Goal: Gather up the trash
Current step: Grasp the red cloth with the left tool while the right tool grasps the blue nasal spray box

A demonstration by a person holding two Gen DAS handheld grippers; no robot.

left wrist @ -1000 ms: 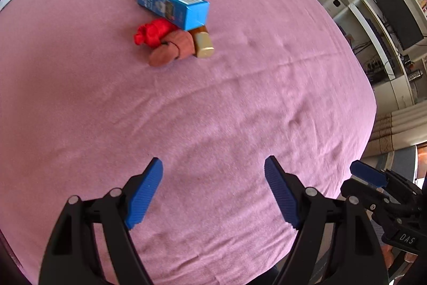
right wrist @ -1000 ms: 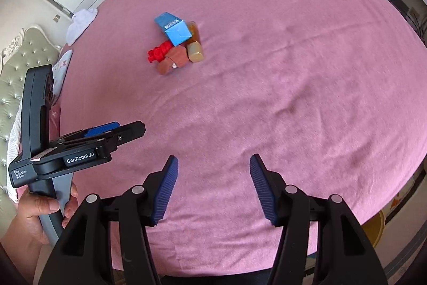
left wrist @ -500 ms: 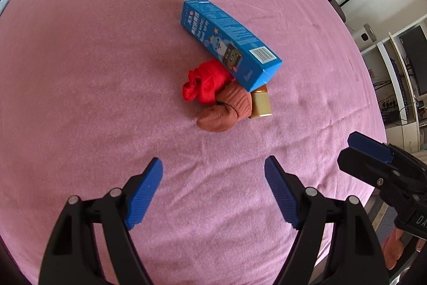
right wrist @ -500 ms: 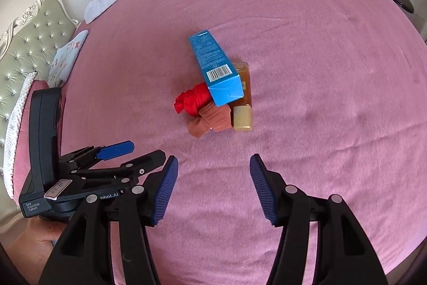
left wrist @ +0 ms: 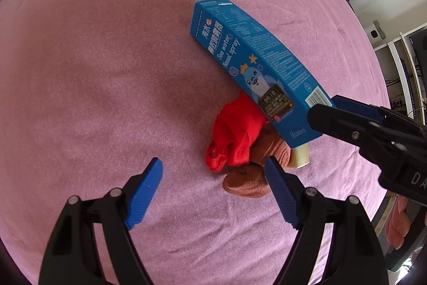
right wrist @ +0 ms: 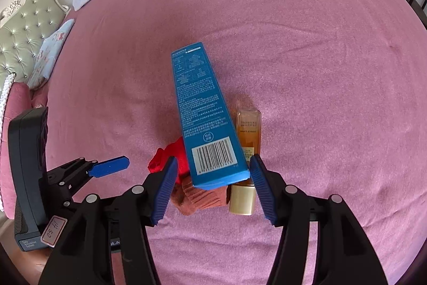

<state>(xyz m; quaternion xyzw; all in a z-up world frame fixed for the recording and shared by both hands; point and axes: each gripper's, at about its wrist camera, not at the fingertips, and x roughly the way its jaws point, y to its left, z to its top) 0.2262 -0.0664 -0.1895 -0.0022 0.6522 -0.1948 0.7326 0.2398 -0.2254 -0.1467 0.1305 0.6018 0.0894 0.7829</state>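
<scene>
Blue box (right wrist: 205,122) — right gripper (right wrist: 213,183) straddling, agape | left gripper (left wrist: 213,194) agape

Bright daylight, sharp focus, fisheye-warped edges

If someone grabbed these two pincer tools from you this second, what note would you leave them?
Left gripper: open, empty, low over the pink bedspread just short of the pile.
Right gripper: open, its jaws on either side of the near end of the blue nasal spray box, not closed on it.
The pile: the box leans across a red cloth, a brown sock and an amber bottle.
Done: nothing is picked up.
Left: grip the box, then collect the other items. No bin in view.
</scene>
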